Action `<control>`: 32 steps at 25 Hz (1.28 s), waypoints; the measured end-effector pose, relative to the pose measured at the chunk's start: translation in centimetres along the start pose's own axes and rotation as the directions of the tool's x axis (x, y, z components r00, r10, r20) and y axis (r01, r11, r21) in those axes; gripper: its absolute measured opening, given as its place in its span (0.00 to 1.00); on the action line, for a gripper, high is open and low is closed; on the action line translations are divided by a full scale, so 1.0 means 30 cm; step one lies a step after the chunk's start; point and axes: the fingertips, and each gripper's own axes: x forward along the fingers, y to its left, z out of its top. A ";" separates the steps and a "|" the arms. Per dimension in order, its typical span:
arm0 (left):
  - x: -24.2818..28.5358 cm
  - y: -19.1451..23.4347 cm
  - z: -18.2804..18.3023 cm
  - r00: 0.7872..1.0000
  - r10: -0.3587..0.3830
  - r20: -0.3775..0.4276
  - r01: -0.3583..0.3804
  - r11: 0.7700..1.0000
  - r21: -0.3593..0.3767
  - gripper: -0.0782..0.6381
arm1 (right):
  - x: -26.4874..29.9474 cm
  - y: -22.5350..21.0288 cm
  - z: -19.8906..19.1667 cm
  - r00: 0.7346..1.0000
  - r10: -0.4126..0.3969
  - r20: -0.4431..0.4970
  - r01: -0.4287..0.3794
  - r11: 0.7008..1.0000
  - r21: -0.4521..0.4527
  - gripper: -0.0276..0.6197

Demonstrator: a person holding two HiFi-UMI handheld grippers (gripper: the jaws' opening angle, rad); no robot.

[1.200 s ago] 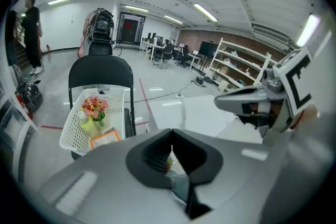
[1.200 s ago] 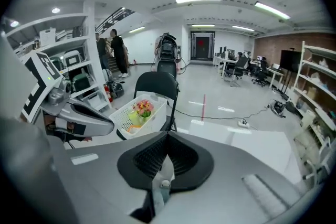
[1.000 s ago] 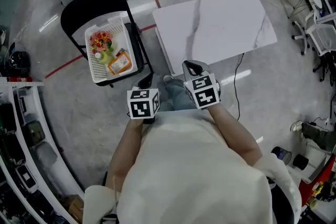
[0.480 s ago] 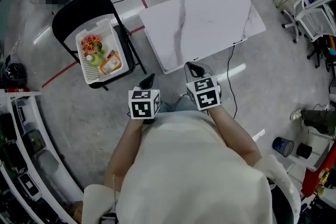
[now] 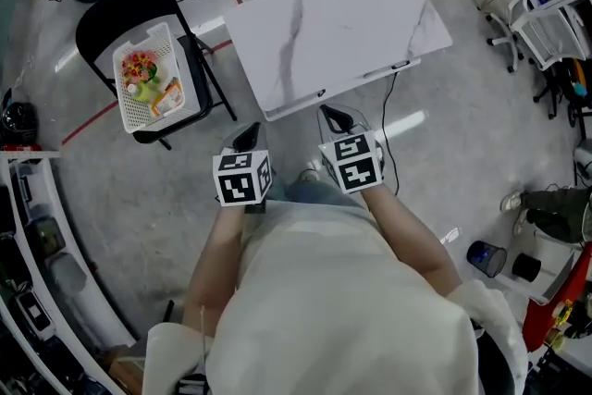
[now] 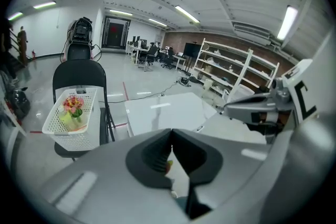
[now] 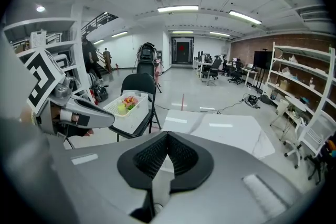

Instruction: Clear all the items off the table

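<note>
Far left: black folding chair (image 5: pixel 109 6) with the white basket (image 5: pixel 146 116) on its seat. The flowers (image 5: pixel 139 66) and orange packet (image 5: pixel 165 98) sit inside it, plus something pale green I can't identify

Your left gripper (image 6: pixel 171 134): jaws pressed together at the tips, nothing pinched. The basket lies ahead and to its left, well apart, so this is the nearer hand for anything basket-side

Centre: the table (image 5: pixel 370 14) is straight ahead of both grippers, near edge just beyond the tips, long axis running left to right across you and tilted a bit. The top looks bare in all three views, no items left on it that I can see

Your right gripper (image 7: pixel 168 136): jaws closed on each other, empty. It's aimed at the table's near edge and is the closer hand to the top

My read: the clearing looks done, everything is in the basket. If you want one more check, look over the far right corner, and spread the jaws before going for anything
</note>
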 end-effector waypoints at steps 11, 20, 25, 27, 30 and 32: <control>0.015 -0.288 -0.106 1.000 -0.011 -0.001 0.011 0.998 0.060 0.12 | -0.139 -0.125 -0.193 1.000 0.008 0.004 -0.008 1.000 0.020 0.04; 0.042 -0.385 -0.137 0.999 -0.051 -0.020 0.053 0.992 0.114 0.12 | -0.148 -0.148 -0.236 1.000 0.008 0.010 -0.009 0.999 0.047 0.04; 0.048 -0.406 -0.130 0.998 -0.059 -0.017 0.060 0.992 0.115 0.12 | -0.148 -0.166 -0.252 1.000 0.006 0.004 -0.006 0.999 0.049 0.04; 0.050 -0.409 -0.128 0.998 -0.057 -0.014 0.058 0.992 0.114 0.12 | -0.148 -0.168 -0.255 1.000 0.009 0.006 -0.009 0.999 0.049 0.04; 0.051 -0.413 -0.124 0.998 -0.057 -0.006 0.057 0.992 0.116 0.12 | -0.148 -0.174 -0.252 1.000 0.005 0.016 -0.006 0.999 0.044 0.04; 0.050 -0.413 -0.120 0.998 -0.056 -0.001 0.056 0.991 0.118 0.12 | -0.146 -0.180 -0.251 1.000 0.001 0.020 -0.002 0.999 0.044 0.04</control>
